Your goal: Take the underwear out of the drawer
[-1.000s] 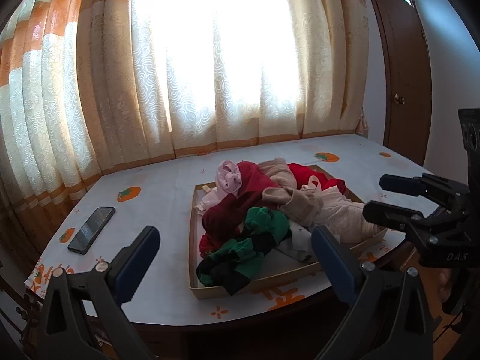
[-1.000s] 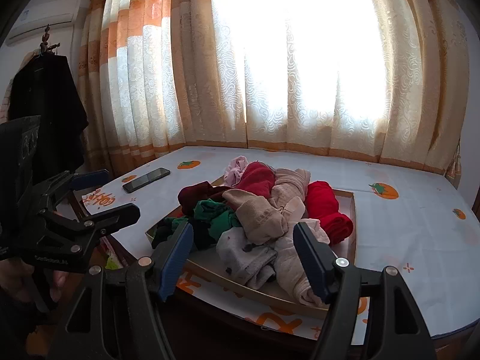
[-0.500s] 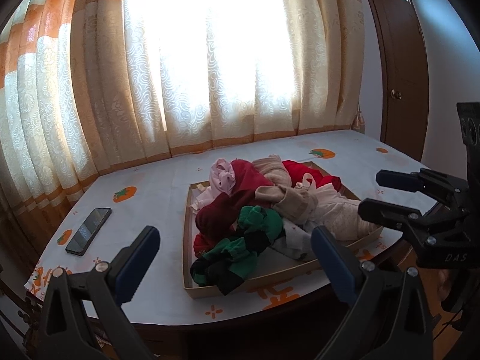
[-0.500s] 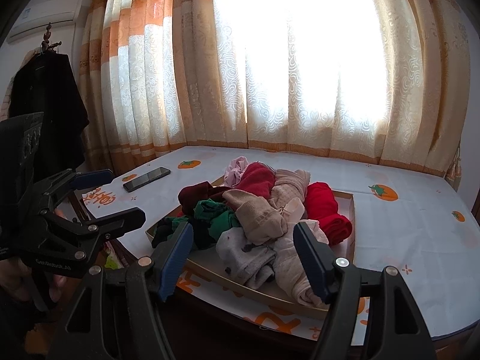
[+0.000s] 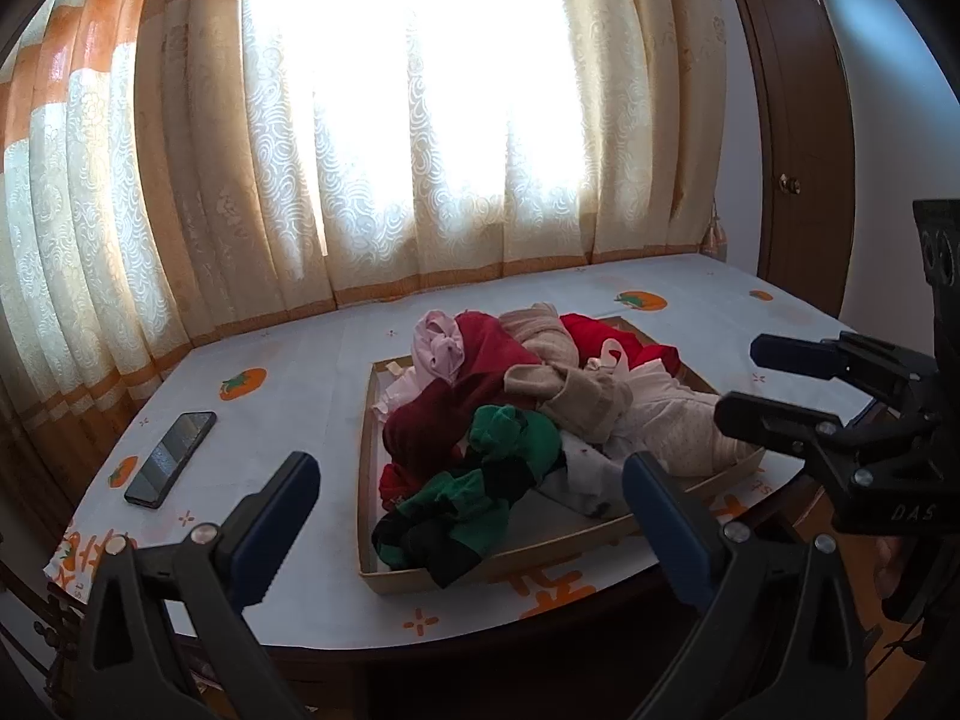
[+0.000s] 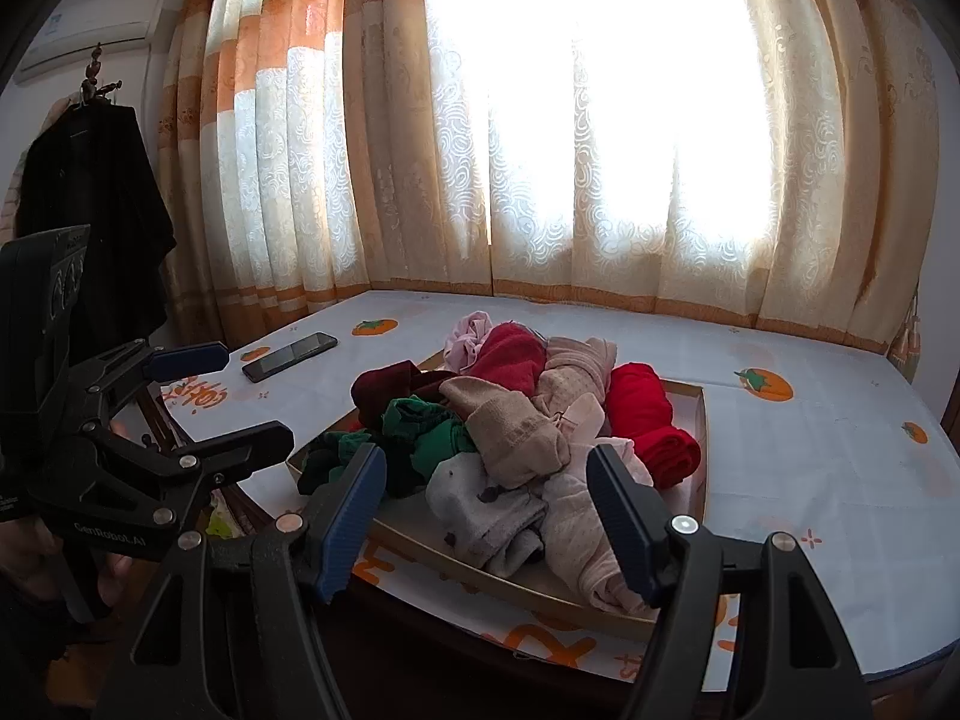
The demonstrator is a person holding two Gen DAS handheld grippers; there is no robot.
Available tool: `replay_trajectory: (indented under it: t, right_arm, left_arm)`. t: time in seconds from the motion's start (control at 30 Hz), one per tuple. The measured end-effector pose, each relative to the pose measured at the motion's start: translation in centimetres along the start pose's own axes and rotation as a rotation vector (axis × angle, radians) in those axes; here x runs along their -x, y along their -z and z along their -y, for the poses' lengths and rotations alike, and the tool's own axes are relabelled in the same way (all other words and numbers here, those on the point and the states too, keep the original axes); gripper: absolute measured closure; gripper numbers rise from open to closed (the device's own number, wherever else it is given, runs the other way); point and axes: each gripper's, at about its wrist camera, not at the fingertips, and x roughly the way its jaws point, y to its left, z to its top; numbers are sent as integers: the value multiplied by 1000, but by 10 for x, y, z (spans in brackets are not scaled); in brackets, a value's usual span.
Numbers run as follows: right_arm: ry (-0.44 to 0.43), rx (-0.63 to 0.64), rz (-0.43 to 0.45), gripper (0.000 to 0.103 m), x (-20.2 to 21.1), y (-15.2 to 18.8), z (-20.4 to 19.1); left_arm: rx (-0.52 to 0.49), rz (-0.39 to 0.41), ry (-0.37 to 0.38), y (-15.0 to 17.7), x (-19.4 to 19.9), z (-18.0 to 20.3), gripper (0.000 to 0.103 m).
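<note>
Cardboard-brown and shallow, the drawer (image 5: pixel 367 456) sits out on the surface (image 5: pixel 288 396) just beyond both sets of tongs, so its load lies open from above and can be reached from the near edge. The underwear (image 5: pixel 528 414) is heaped in it well above the rim: green-and-black pieces (image 5: pixel 480 480) at the end nearest the left tongs (image 5: pixel 468 516), a grey one and a pale pink one (image 6: pixel 576 528) right ahead of the right tongs (image 6: pixel 486 504), beige, dark red and bright red farther back. Nothing has been lifted out yet.

Both tongs hang short of the near rim, side by side, each angled down at the pile. The left tongs stand wide apart with nothing between the pads; the right tongs are likewise open and empty. That reads as a ready pose ahead of a first grab, with each pair aimed at its own end of the heap.

A dark phone (image 5: pixel 171 459) lies flat on the surface, well off to the left of the left tongs and clear of the drawer.

The heap hides most of the drawer floor and its far wall, and the garments are so tangled that where one ends and the next begins is hard to tell; the grey piece may be socks rather than underwear. The window glare washes out the curtain (image 5: pixel 420 120) behind.
</note>
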Motion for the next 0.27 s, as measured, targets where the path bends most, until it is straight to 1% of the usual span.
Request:
replay_trajectory:
  t: [0.27]
  right_arm:
    - [1, 0, -5, 32, -3, 5, 0]
  left_arm:
    - [-6, 1, 9, 3, -1, 2, 1]
